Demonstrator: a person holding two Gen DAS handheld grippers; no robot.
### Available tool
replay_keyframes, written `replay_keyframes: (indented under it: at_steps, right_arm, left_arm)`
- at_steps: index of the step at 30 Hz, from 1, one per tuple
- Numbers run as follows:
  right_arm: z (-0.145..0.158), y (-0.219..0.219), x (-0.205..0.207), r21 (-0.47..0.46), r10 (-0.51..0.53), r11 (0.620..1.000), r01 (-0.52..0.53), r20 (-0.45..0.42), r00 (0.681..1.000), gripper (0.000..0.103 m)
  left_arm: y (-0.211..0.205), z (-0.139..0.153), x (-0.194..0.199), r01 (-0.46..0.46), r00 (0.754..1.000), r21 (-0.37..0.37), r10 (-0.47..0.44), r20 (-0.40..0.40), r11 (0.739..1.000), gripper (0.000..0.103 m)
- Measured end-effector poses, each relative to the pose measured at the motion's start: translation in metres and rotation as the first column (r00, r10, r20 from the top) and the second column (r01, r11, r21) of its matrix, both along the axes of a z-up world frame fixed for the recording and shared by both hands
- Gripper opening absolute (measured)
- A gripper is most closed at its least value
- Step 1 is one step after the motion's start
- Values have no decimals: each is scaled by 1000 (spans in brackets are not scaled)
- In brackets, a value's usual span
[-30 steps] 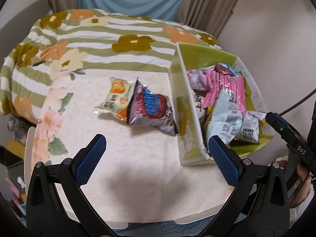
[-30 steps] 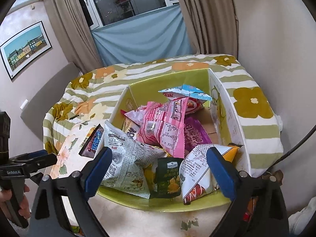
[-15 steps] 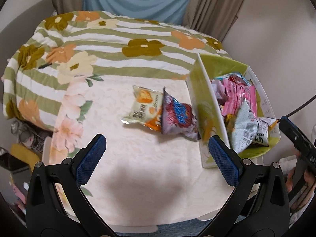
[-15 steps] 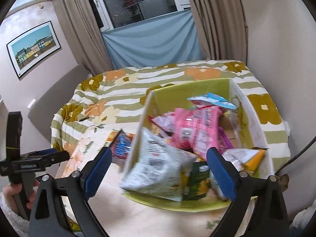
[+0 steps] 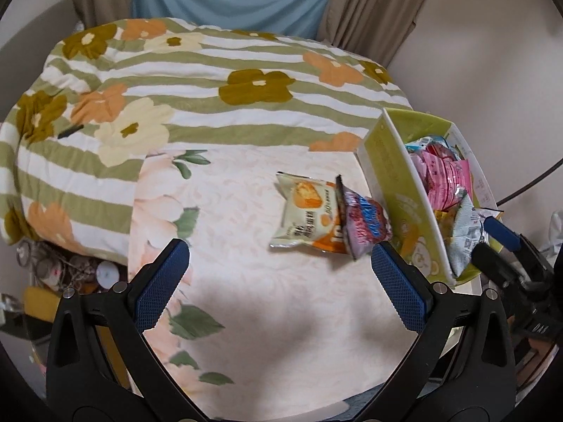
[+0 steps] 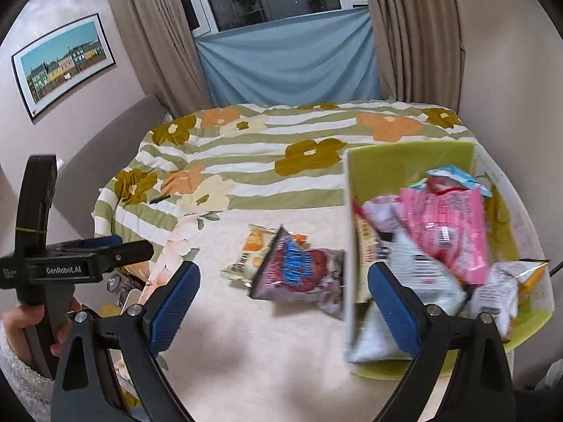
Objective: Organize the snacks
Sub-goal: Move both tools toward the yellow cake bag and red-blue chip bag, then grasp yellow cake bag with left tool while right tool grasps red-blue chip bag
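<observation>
- cream floral table (image 5: pixel 246 316), striped flower quilt (image 5: pixel 211 81) behind
- two loose snack packs: orange pack (image 5: pixel 308 216) and purple pack (image 5: pixel 364 223), overlapping, just beside green box (image 5: pixel 401 190) of snacks
- left gripper (image 5: pixel 279 281) spread wide, empty
- right gripper (image 6: pixel 283 302) spread wide, empty

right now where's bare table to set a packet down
Free: the cream tablecloth between the left gripper and the two loose packets, and left toward the striped quilt. Crowded: the green box, heaped with packets.
</observation>
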State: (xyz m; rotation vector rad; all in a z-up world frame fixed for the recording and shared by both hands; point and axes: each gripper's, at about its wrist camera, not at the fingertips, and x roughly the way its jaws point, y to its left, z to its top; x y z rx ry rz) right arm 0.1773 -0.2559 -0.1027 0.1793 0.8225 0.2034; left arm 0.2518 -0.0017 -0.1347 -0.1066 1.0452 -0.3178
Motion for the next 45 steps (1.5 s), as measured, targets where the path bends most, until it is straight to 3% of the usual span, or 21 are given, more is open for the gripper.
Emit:
replay_keyframes:
  at_steps: [8, 12, 18, 23, 29, 33, 35, 45]
  right_arm:
    - [-22, 49, 19, -56, -51, 997, 48, -49, 998, 95]
    - [-40, 67, 29, -92, -105, 991, 97, -84, 991, 95]
    - [-73, 86, 42, -239, -176, 960, 143, -122, 977, 95]
    - [-98, 90, 53, -335, -227, 926, 172, -132, 965, 95]
    - [-117, 86, 73, -407, -246, 897, 169, -145, 958, 94]
    - [-126, 83, 81, -435, -236, 888, 149, -153, 960, 84]
    - [-128, 79, 83, -440, -236, 886, 145, -160, 959, 74]
    - [-123, 71, 77, -453, -251, 877, 159, -150, 956, 55]
  left_arm:
    - [11, -15, 37, 125, 992, -5, -125, -31, 992, 102]
    - [3, -36, 62, 210, 975, -14, -210, -70, 978, 102]
    - [-27, -77, 93, 324, 937, -6, -322, -135, 946, 102]
    - [-48, -107, 106, 373, 912, -2, -366, -184, 928, 102]
    - [-60, -126, 113, 370, 904, -10, -363, -225, 929, 102]
    - [-66, -127, 116, 377, 901, -7, -368, -231, 926, 102]
    - [-70, -128, 117, 385, 899, 1, -374, -229, 923, 102]
    - [-99, -132, 118, 396, 895, 26, -379, -235, 918, 102]
